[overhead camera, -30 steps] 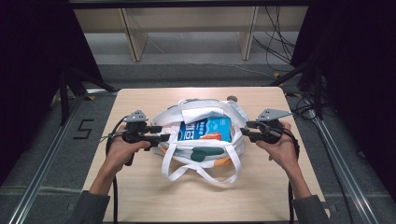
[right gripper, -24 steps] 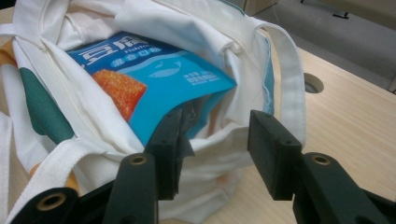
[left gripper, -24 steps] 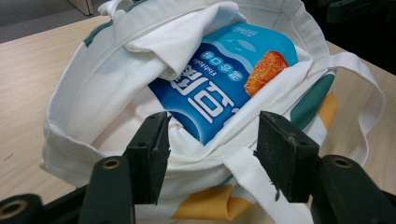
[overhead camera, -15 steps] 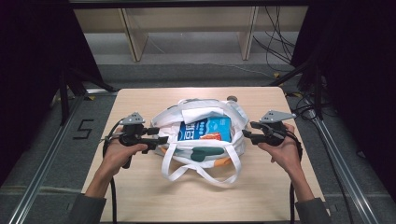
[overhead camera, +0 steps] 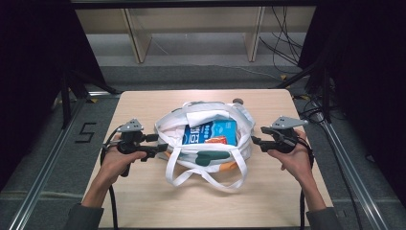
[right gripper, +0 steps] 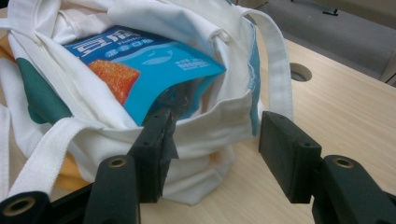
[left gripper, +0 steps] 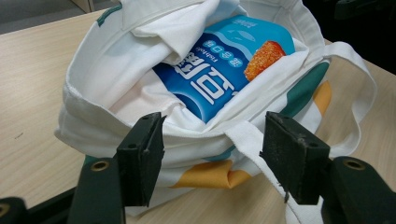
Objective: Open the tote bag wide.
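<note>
A white cloth tote bag [overhead camera: 203,120] with green and orange patches sits at the middle of the wooden table [overhead camera: 143,201], its mouth open. Inside lies a blue snack packet [overhead camera: 210,133] with an orange picture, also clear in the left gripper view [left gripper: 219,65] and the right gripper view [right gripper: 154,60]. My left gripper [overhead camera: 160,146] is at the bag's left side; its jaws have just been opening, and the bag's rim [left gripper: 205,135] lies loose between them. My right gripper [overhead camera: 255,141] is at the bag's right side, its jaws likewise just opening around the rim [right gripper: 224,116], pads off the cloth.
The bag's long white handles [overhead camera: 206,178] loop out over the table toward the person. A round cable hole [right gripper: 300,72] lies in the tabletop behind the bag. Wooden shelving [overhead camera: 191,28] stands beyond the far edge. Dark curtains flank both sides.
Both grippers have eased slightly outward from the bag's sides. The bag and the packet have stayed in place.
</note>
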Available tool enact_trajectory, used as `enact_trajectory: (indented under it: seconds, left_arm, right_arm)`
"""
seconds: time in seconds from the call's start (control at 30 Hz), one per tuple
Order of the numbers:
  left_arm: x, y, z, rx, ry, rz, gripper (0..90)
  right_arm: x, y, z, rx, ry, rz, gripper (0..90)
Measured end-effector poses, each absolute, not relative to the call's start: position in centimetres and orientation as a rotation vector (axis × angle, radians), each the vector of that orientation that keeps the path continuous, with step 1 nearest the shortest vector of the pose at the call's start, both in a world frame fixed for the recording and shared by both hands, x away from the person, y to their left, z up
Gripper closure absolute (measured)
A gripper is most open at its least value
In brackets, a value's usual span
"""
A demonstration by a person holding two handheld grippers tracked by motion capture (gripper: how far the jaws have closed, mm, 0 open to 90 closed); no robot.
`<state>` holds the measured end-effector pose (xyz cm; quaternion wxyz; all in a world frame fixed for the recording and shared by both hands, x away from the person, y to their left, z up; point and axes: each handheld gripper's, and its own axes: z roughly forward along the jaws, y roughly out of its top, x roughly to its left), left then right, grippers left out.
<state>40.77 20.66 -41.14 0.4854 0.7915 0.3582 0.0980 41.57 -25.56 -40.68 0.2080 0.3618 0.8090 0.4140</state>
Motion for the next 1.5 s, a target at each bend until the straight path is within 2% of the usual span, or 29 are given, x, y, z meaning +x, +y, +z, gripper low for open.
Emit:
enact_trajectory:
  seconds: [0.43, 1.5]
  left_arm:
    - [40.0, 21.4, -41.3, 1.909, 0.874, 0.233, 35.0]
    - [35.7, 20.6, -42.4, 1.938, 0.862, 0.253, 29.3]
  right_arm:
    - [40.6, -26.2, -41.1, 1.029, 2.258, 1.150, 40.9]
    - [37.2, -26.8, -42.9, 1.055, 2.269, 1.168, 38.8]
